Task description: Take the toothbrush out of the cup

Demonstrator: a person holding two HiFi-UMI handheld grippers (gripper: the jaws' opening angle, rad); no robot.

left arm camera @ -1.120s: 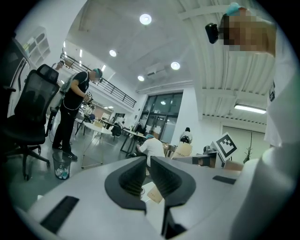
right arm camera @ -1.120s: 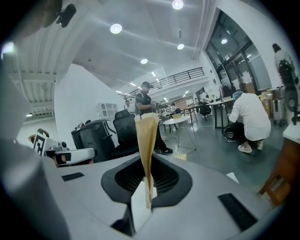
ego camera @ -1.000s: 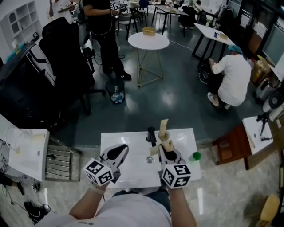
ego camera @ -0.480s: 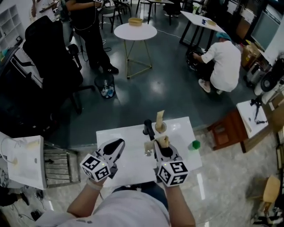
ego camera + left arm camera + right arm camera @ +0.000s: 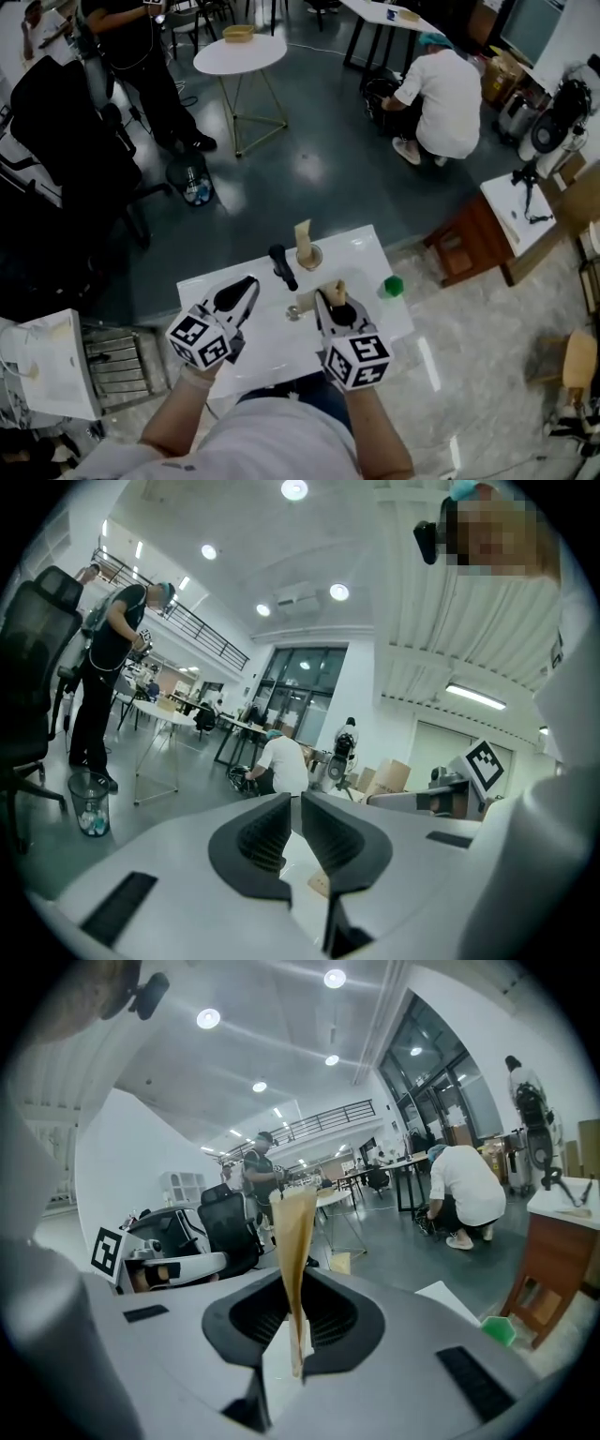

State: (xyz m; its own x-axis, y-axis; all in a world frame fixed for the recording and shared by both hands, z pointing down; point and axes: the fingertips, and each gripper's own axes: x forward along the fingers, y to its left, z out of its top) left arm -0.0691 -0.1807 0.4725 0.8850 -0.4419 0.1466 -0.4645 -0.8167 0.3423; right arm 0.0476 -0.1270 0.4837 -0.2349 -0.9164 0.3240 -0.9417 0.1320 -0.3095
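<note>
A small beige cup (image 5: 310,258) stands on the white table (image 5: 225,352) near its far edge, with a tan flat piece (image 5: 302,233) upright in it. My right gripper (image 5: 329,298) is a little nearer than the cup and to its right, shut on a tan, flat toothbrush-like piece (image 5: 292,1251) that rises between the jaws (image 5: 336,290). In the right gripper view my right gripper (image 5: 292,1335) pinches that piece at its lower end. My left gripper (image 5: 246,287) hovers over the table's left half, shut and empty; its own view shows the left gripper (image 5: 292,819) with nothing between the pads.
A black object (image 5: 281,266) lies left of the cup and a small metal piece (image 5: 292,311) nearer me. A green cube (image 5: 393,286) sits by the table's right edge. Beyond are a round white table (image 5: 239,52), a black office chair (image 5: 56,112), a brown stool (image 5: 473,239) and people.
The head view has swung, so the table sits lower left in the frame. Both grippers have shifted with it; the right one still holds the tan piece, now slightly farther from the cup.
</note>
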